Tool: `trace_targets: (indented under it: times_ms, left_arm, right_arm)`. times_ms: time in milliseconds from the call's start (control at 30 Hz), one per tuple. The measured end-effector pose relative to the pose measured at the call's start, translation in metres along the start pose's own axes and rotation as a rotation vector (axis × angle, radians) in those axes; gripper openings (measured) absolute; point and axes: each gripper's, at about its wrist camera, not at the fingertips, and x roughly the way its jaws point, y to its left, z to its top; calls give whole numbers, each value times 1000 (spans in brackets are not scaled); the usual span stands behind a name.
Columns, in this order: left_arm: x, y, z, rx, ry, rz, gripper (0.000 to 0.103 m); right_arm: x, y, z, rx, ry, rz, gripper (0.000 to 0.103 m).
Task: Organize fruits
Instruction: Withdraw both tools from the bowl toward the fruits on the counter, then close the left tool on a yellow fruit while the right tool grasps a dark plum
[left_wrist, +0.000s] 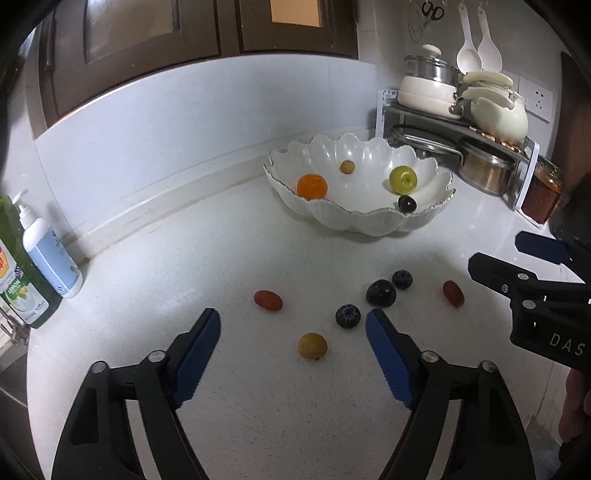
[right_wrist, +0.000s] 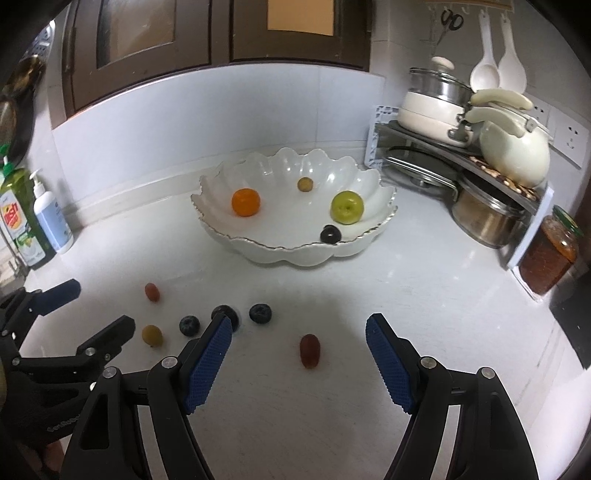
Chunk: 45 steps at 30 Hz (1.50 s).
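Both tongs hang wide apart, holding nothing. The left gripper (left_wrist: 293, 319) has a yellow fruit (left_wrist: 313, 346) between its fingers, with a blueberry (left_wrist: 348, 316) at 1 o'clock. A red grape (right_wrist: 309, 350) lies between the right gripper (right_wrist: 299, 325) fingers, and a dark grape (right_wrist: 225, 314) sits behind its left fingertip. Farther off at 12 o'clock, the white bowl (right_wrist: 258, 247) holds an orange (right_wrist: 245, 202) and a green fruit (right_wrist: 347, 207).

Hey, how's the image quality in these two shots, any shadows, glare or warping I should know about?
Left wrist view: heavy fisheye bending of the backsplash, dark vignetted corners, soft shadow over the counter near the left tongs. Right wrist view: same warping, shadow around the right tongs, mild glare inside the white bowl.
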Motion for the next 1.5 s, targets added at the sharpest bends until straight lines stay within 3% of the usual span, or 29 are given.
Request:
trace_targets:
  times_ms: [167, 833, 933, 1233, 1500]
  left_arm:
    - [11, 1, -3, 7, 22, -15, 72]
    - [44, 8, -10, 38, 89, -69, 56]
    - [48, 7, -11, 48, 105, -89, 44]
    - [54, 4, -14, 67, 122, -117, 42]
    - [59, 6, -17, 53, 129, -119, 40]
  right_arm:
    - [9, 9, 1, -34, 6, 24, 75]
    - [51, 28, -1, -95, 81, 143, 52]
    - [56, 33, -1, -107, 90, 160, 49]
    - [70, 41, -4, -128, 121, 192, 42]
    - [79, 46, -4, -139, 137, 205, 41]
